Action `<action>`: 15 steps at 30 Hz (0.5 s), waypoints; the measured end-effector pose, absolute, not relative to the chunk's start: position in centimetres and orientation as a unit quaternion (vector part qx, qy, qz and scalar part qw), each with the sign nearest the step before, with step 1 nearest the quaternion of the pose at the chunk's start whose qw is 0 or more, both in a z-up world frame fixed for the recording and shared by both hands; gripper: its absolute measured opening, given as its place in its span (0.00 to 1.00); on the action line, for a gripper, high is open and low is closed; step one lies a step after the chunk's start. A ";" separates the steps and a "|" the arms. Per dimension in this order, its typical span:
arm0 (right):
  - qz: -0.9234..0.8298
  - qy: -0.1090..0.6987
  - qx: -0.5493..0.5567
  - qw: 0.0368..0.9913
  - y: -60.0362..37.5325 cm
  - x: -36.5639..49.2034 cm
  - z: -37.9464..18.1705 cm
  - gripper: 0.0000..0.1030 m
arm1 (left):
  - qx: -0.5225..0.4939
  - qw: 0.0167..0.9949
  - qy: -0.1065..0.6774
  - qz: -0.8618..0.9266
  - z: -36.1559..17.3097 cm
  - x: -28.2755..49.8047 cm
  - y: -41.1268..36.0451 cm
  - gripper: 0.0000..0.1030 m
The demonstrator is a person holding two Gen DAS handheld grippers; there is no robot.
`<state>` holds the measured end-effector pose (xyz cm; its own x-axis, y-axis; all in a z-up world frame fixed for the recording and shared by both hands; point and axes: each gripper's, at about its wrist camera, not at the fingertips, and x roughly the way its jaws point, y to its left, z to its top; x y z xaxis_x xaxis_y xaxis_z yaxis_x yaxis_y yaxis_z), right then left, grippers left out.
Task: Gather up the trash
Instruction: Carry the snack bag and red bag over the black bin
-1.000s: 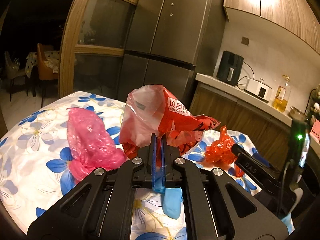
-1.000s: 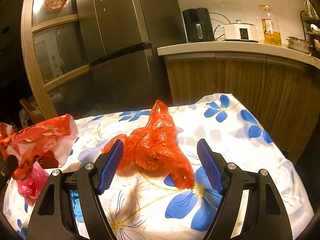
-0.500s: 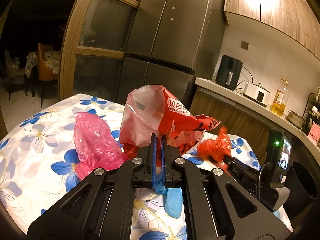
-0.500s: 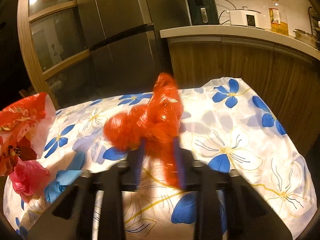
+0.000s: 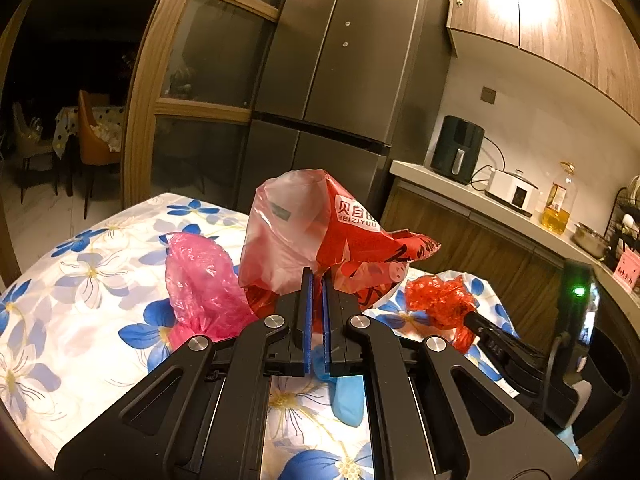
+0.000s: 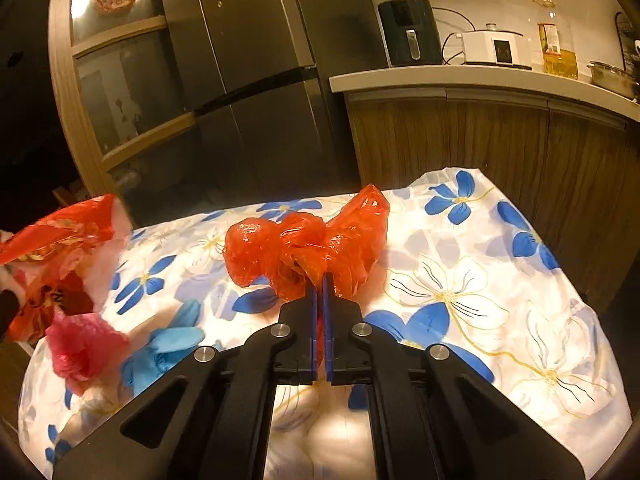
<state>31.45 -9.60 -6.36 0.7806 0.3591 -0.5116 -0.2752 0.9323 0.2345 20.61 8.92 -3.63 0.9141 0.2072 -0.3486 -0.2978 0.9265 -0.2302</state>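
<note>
Orange crumpled plastic bag (image 6: pixel 308 248) is clamped between the closed jaws of the right gripper (image 6: pixel 320 284), tilted downward, above the floral tablecloth (image 6: pixel 460 280). The left gripper (image 5: pixel 316 280), angled slightly down, pinches a red-and-white printed bag (image 5: pixel 320 232) beside a pink bag (image 5: pixel 200 280).

Orange bag (image 6: pixel 308 248): crumpled, glossy, bunched at the middle, lifted above the tablecloth. Red printed bag (image 5: pixel 320 240): translucent, white lettering, crumpled, held up. Pink bag (image 5: pixel 200 284): crumpled, beside it. Blue glove (image 6: pixel 164 348): limp on the tablecloth.
</note>
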 end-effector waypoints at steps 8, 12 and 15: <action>0.170 0.248 0.084 0.950 -12.2 27.7 -3.4 0.03 | -0.132 0.970 0.162 0.120 -3.2 19.7 7.7 0.03; 0.166 0.232 0.088 0.954 -13.8 25.8 -2.1 0.03 | -0.125 0.972 0.163 0.113 -2.9 19.4 6.4 0.03; 0.159 0.222 0.092 0.958 -15.0 24.6 -1.5 0.03 | -0.119 0.973 0.164 0.106 -2.7 19.1 5.4 0.03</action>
<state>24.58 -14.98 -1.48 0.8509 0.3451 -0.3960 -0.2633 0.9326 0.2470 19.09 5.41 -2.67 0.9235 0.1677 -0.3451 -0.2456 0.9493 -0.1960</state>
